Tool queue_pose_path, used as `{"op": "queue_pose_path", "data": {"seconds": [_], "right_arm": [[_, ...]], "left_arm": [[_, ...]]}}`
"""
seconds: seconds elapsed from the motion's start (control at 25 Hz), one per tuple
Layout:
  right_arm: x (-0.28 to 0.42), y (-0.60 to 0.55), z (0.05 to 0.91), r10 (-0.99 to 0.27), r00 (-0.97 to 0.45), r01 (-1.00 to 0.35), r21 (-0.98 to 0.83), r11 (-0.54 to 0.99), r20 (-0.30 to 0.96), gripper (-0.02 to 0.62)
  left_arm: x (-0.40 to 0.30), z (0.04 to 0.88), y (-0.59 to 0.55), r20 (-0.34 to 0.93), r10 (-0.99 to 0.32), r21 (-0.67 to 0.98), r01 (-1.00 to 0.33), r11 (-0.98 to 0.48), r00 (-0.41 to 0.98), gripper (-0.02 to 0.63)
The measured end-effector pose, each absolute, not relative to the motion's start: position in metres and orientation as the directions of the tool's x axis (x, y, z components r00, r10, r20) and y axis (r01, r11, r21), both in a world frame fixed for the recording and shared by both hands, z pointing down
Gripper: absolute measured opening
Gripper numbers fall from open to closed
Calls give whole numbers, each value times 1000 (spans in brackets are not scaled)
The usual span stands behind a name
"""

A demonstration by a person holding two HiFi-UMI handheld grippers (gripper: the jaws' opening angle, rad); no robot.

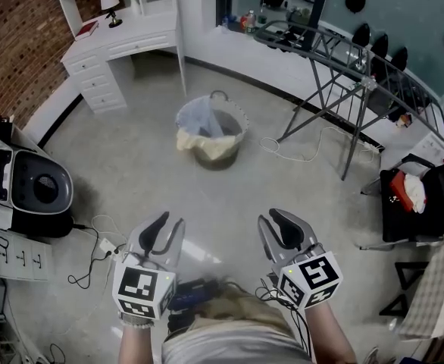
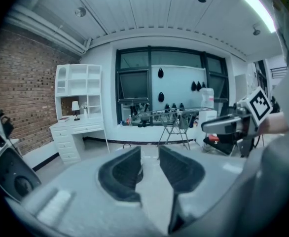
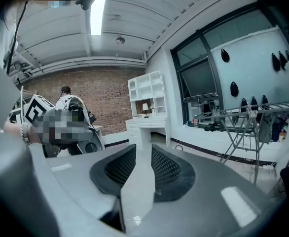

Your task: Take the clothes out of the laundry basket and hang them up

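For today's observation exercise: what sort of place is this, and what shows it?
Probably a home-style laundry room: a laundry basket on the floor, a drying rack, and a white desk by a brick wall.

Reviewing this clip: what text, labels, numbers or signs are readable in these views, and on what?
No legible words or numbers in any view.
Left gripper and right gripper: only black-and-white square patterns on their cubes, no letters.
White sheet, head view's left edge: dark marks, too small to read.
Bottles, head view's top: labels too blurred to read.
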State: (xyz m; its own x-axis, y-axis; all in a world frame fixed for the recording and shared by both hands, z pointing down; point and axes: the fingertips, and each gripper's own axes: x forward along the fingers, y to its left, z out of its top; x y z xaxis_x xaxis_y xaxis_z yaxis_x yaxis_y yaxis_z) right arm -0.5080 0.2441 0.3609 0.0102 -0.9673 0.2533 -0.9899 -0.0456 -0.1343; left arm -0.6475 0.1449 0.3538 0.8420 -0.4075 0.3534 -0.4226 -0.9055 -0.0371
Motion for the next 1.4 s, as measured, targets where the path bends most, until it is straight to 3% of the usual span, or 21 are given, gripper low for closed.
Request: {"op": "queue_pose_path", "data": {"seconds": [0.56, 1.4], "right_arm": [[-487, 211, 371, -968, 24, -991, -122, -56, 251, 84], [-395, -26, 384, -945, 95, -978, -148, -148, 313, 84]], "left_arm": [[-624, 359, 102, 332, -411, -46, -420, -906, 849, 112], [-528, 387, -158, 375, -305, -80, -297, -952, 875, 120]]}}
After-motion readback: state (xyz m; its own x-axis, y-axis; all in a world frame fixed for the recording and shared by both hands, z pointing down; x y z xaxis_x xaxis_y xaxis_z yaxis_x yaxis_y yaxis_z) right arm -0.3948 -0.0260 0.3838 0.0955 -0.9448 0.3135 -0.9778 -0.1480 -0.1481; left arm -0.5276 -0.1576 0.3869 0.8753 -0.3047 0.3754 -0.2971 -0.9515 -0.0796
